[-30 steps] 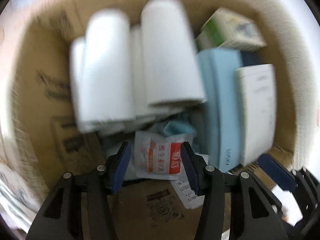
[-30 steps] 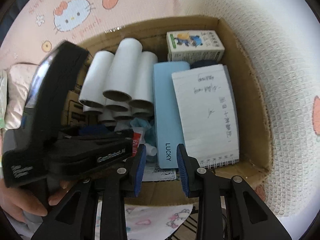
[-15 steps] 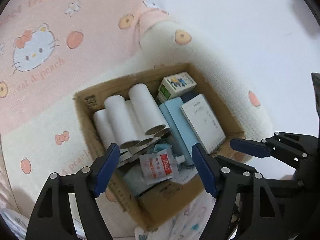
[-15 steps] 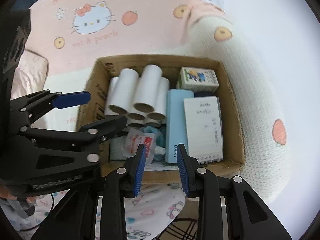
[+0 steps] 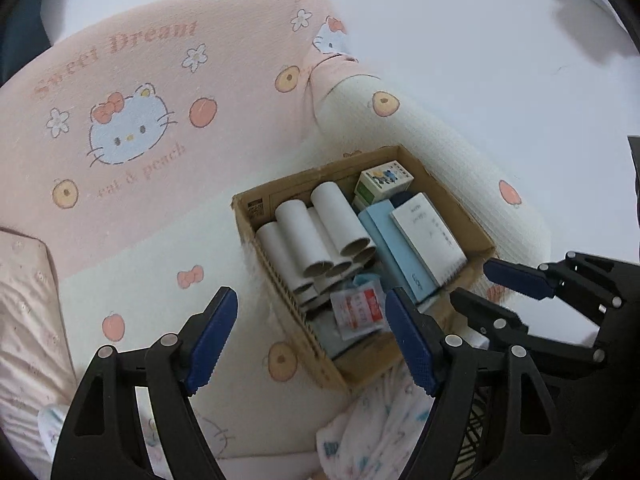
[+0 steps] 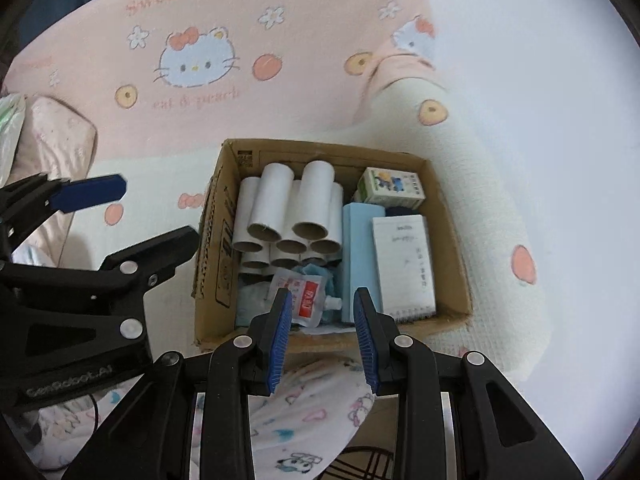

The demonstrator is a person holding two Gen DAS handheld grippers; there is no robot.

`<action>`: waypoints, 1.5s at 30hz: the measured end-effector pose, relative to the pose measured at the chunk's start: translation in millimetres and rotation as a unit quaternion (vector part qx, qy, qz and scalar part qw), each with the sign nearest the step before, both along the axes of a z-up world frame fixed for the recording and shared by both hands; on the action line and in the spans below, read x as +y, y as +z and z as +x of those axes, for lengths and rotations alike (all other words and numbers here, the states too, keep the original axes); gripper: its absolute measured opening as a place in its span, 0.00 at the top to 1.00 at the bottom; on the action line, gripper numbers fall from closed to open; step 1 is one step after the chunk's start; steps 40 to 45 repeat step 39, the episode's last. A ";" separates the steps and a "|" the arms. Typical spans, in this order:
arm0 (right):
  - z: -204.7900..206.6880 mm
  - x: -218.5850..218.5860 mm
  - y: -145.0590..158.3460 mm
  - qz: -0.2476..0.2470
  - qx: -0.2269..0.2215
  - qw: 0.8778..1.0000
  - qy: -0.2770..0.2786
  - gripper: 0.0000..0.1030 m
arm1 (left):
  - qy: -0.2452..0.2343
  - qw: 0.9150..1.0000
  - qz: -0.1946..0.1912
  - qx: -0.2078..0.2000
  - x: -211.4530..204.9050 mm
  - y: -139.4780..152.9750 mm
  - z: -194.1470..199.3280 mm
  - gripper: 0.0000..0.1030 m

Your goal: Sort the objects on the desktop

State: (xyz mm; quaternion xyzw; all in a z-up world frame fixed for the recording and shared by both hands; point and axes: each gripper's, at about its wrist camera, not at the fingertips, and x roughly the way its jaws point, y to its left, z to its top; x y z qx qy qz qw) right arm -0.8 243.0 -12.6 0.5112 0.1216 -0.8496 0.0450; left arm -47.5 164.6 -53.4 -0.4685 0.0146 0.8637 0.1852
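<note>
One cardboard box (image 6: 448, 280) holds eight visible paper tubes (image 6: 276, 204), one blue case (image 6: 360, 256), one notepad (image 6: 404, 264), one sachet (image 6: 306, 294). Left gripper (image 5: 312, 344) and right gripper (image 6: 322, 336): jaws apart, empty.

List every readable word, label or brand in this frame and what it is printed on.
"Sweet Dream": pink blanket, top.
"eat & peach": same blanket, under the cat face.
"GenRobot.AI": left gripper body, right wrist view.
"LUCKY", partly legible: blue box end.
Notepad, red-and-white pouch, small carton: print unreadable.
</note>
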 end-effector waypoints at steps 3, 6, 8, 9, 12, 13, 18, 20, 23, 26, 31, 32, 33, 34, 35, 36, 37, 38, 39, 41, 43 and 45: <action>16.6 -9.3 0.3 -0.009 0.009 1.000 -0.012 0.73 | -0.006 1.000 -0.011 0.003 -4.3 3.9 11.8 0.23; 30.6 -17.8 0.3 -0.020 0.005 1.000 -0.023 0.73 | -0.017 1.000 -0.020 -0.002 -9.4 5.8 22.8 0.23; 37.8 -24.1 3.5 -0.009 0.009 0.999 -0.031 0.73 | -0.016 0.999 -0.025 -0.012 -14.8 6.1 27.1 0.23; 41.0 -26.8 6.2 0.000 0.013 0.999 -0.035 0.73 | -0.014 0.999 -0.024 -0.016 -18.5 6.8 29.0 0.23; 49.4 -35.0 16.4 0.038 0.029 0.998 -0.043 0.73 | -0.011 0.999 -0.021 -0.025 -28.3 11.1 34.0 0.23; 52.5 -37.5 19.4 0.048 0.033 0.997 -0.043 0.73 | -0.014 0.999 -0.023 -0.024 -30.7 13.5 36.1 0.23; 60.7 -42.4 34.1 0.062 0.053 0.996 -0.043 0.68 | -0.012 0.998 -0.058 0.004 -36.6 27.1 46.1 0.23; 64.0 -44.6 39.8 0.065 0.061 0.995 -0.042 0.53 | -0.006 0.998 -0.065 0.021 -39.2 35.5 49.6 0.23; 65.6 -44.5 48.5 0.068 0.078 0.994 -0.040 0.41 | -0.001 0.997 -0.062 0.038 -43.0 47.7 52.1 0.23; 67.3 -41.5 56.7 0.040 0.085 0.995 -0.035 0.39 | 0.000 0.997 -0.062 0.049 -42.8 57.0 54.6 0.22; 69.8 -37.7 60.4 0.036 0.095 0.994 -0.036 0.38 | -0.004 0.996 -0.073 0.058 -34.1 62.1 58.1 0.22; 69.9 -36.4 60.0 0.035 0.094 0.994 -0.038 0.38 | -0.006 0.996 -0.073 0.058 -32.3 62.2 58.1 0.22; 70.1 -34.8 59.7 0.033 0.094 0.994 -0.040 0.38 | -0.007 0.996 -0.074 0.059 -30.5 62.1 58.4 0.22; 70.4 -32.7 59.2 0.031 0.094 0.994 -0.044 0.38 | -0.008 0.996 -0.073 0.060 -27.7 61.6 58.5 0.22; 71.0 -30.7 58.6 0.029 0.094 0.994 -0.046 0.38 | -0.008 0.996 -0.073 0.058 -25.7 60.7 59.3 0.22; 71.7 -28.7 57.9 0.026 0.093 0.994 -0.048 0.38 | -0.007 0.996 -0.074 0.056 -23.6 59.7 59.6 0.22; 71.7 -26.0 56.8 0.024 0.091 0.994 -0.051 0.38 | -0.009 0.996 -0.074 0.054 -21.3 58.9 59.9 0.22; 72.3 -24.1 56.0 0.022 0.090 0.994 -0.053 0.38 | -0.011 0.996 -0.076 0.053 -18.7 58.3 60.4 0.22; 72.9 -22.3 55.1 0.021 0.089 0.994 -0.055 0.38 | -0.014 0.995 -0.079 0.053 -16.1 57.8 61.0 0.22; 72.9 -22.3 55.1 0.021 0.089 0.994 -0.055 0.38 | -0.014 0.995 -0.079 0.053 -16.1 57.8 61.0 0.22; 72.9 -22.3 55.1 0.021 0.089 0.994 -0.055 0.38 | -0.014 0.995 -0.079 0.053 -16.1 57.8 61.0 0.22; 72.9 -22.3 55.1 0.021 0.089 0.994 -0.055 0.38 | -0.014 0.995 -0.079 0.053 -16.1 57.8 61.0 0.22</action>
